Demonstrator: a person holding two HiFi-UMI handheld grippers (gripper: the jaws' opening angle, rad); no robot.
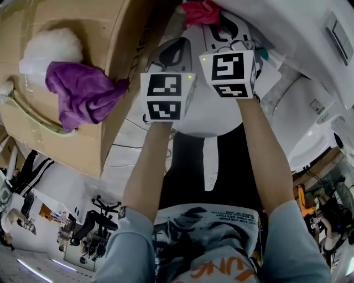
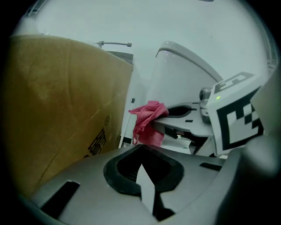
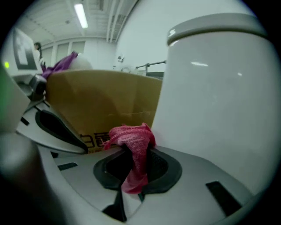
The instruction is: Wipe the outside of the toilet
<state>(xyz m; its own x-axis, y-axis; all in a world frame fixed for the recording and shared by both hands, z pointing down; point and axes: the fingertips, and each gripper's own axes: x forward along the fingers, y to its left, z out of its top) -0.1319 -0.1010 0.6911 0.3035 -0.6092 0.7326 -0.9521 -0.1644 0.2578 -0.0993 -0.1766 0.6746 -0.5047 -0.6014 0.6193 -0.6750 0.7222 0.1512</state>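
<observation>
Head view shows the pink cloth (image 1: 200, 12) bunched at the top, close against the white toilet (image 1: 213, 116). A cardboard box (image 1: 72, 83) stands to the left.

Left gripper view: the left gripper (image 2: 145, 176) has its jaws together on nothing and hangs near the box.

Right gripper view: the right gripper (image 3: 131, 176) is clamped on a fold of the cloth, just beside the toilet's tank wall. The cloth looks light, soft and limp, so a bunched fold gives the best hold. The glazed toilet looks hard and slick, so wiping likely needs steady pressure.
</observation>
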